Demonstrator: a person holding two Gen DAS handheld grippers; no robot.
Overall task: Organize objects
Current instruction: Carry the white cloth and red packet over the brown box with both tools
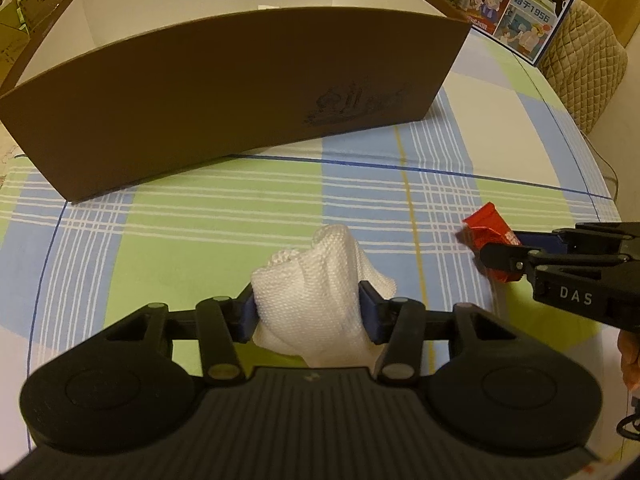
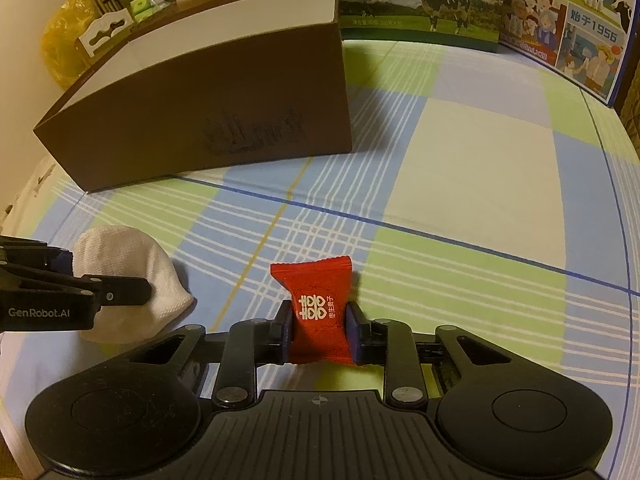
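Left tool [image 1: 312, 312]: clenched on a white cloth [image 1: 320, 292], blue pads pressing into its sides, bunched fabric bulging up between and ahead of the fingers. Cloth's lower edge trailing down onto the checked tablecloth [image 1: 200, 216] covering the bench. Seen again from the right wrist camera as a pale mound [image 2: 132, 276] at the left edge, with the left tool's black finger [image 2: 120, 290] laid across it.

Right tool [image 2: 319, 330]: clenched on a red candy packet [image 2: 318, 312], pads squeezing both sides, packet standing upright with its crimped top edge above the fingers and white characters on its face. Sat low over the tablecloth [image 2: 460, 168]; whether touching it, could not tell. From the left wrist camera, same packet [image 1: 486, 236] visible at the right, partly hidden behind the right tool's fingers [image 1: 500, 260].

Both tools side by side, cloth and packet near each other but apart.

Beyond them, an open brown box [image 1: 240, 92] with white inner walls resting on the bench, well behind both held items. Milk cartons [image 2: 420, 4] with cow pictures standing along the far edge, to the right of the box [image 2: 200, 120]. A hand's edge [image 1: 630, 360] glimpsed at the far right of the left wrist view.
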